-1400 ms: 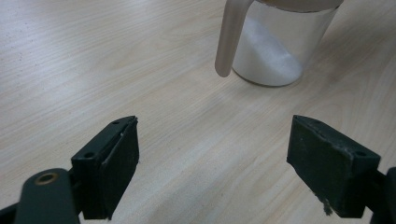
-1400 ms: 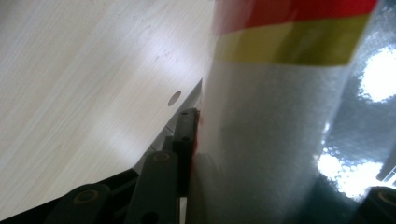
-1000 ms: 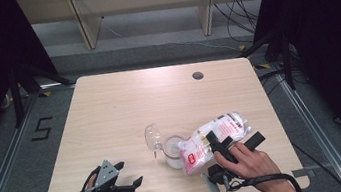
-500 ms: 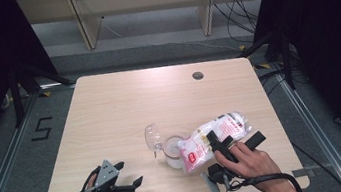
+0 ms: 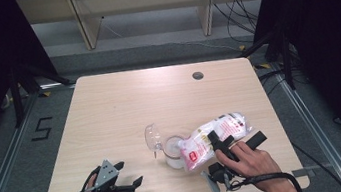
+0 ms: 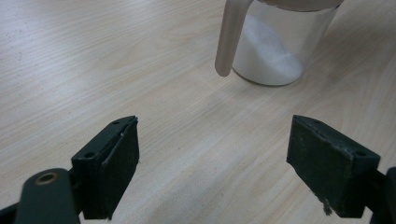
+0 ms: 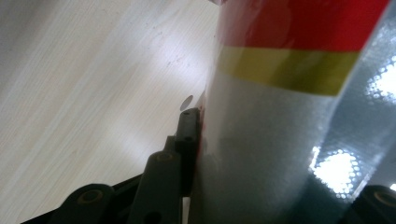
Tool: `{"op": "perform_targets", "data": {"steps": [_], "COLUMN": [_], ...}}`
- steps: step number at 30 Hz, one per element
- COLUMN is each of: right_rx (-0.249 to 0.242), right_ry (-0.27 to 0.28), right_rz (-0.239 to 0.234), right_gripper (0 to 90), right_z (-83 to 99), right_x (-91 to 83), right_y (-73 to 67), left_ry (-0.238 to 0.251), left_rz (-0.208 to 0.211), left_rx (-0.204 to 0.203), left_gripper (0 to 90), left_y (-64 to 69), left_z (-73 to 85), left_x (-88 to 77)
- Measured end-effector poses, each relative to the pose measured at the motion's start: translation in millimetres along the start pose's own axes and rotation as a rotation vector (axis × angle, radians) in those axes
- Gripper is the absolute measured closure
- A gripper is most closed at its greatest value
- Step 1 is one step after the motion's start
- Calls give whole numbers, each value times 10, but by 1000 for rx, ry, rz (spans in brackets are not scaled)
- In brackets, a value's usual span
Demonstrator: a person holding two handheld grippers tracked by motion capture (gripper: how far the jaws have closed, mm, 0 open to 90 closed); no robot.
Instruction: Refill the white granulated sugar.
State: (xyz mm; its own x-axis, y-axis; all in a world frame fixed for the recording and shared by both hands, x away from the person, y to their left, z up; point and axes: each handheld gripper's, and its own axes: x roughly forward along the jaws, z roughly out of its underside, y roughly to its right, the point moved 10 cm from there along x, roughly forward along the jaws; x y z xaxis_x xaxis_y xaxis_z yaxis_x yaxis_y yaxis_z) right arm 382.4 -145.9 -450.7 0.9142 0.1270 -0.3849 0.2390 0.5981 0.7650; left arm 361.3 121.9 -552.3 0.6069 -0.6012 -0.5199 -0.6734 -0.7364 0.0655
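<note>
- Nothing much has moved since a second ago: both hands sit where they were, and the bag (image 5: 217, 136) keeps its tilt over the jar (image 5: 172, 152).
- Right gripper (image 5: 219, 142) has its jaws pressed against the bag from both sides, holding it up off the table (image 5: 124, 107) near the front right edge.
- Right gripper view puts the bag hard up against the camera: clear plastic with a red band (image 7: 303, 23) over a yellow stripe (image 7: 285, 70), one black jaw flat against its side.
- Bag's lower, red-labelled end leans down to the jar's mouth; whether it touches the rim, I cannot tell.
- Jar stands upright near the table's middle front, with white powder (image 6: 268, 51) piled inside and a clear hinged lid (image 5: 153, 136) flipped open to its left.
- Left gripper (image 5: 130, 184) rests low at the front left of the table, jaws spread wide with nothing between them.
- Left gripper view looks across bare wood at the jar, with its pale handle (image 6: 229, 37) hanging down the side.
- Small dark round hole (image 5: 198, 76) sits near the table's far edge, well apart from everything.
</note>
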Motion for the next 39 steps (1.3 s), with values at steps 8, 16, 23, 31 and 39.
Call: {"op": "perform_targets", "data": {"steps": [8, 16, 23, 31, 39], "right_rx": [13, 21, 33, -2, -136], "right_ry": [2, 7, 1, -13, 0], "right_rz": [-2, -5, -8, -16, -18], "right_gripper": [728, 730, 730, 732, 735], "right_z": [1, 14, 48, 39, -13], "right_x": [-5, 6, 2, 27, 63], "right_y": [-1, -13, -22, -30, 70], "left_ry": [4, 3, 3, -3, -1], "left_rz": [4, 5, 4, 0, 1], "left_rx": [1, 6, 5, -3, -2], "left_gripper": [166, 167, 166, 166, 166], "left_y": [0, 0, -1, -13, -10], "left_z": [-3, -5, -6, 15, 10], "left_x": [2, -2, -1, 8, 16]}}
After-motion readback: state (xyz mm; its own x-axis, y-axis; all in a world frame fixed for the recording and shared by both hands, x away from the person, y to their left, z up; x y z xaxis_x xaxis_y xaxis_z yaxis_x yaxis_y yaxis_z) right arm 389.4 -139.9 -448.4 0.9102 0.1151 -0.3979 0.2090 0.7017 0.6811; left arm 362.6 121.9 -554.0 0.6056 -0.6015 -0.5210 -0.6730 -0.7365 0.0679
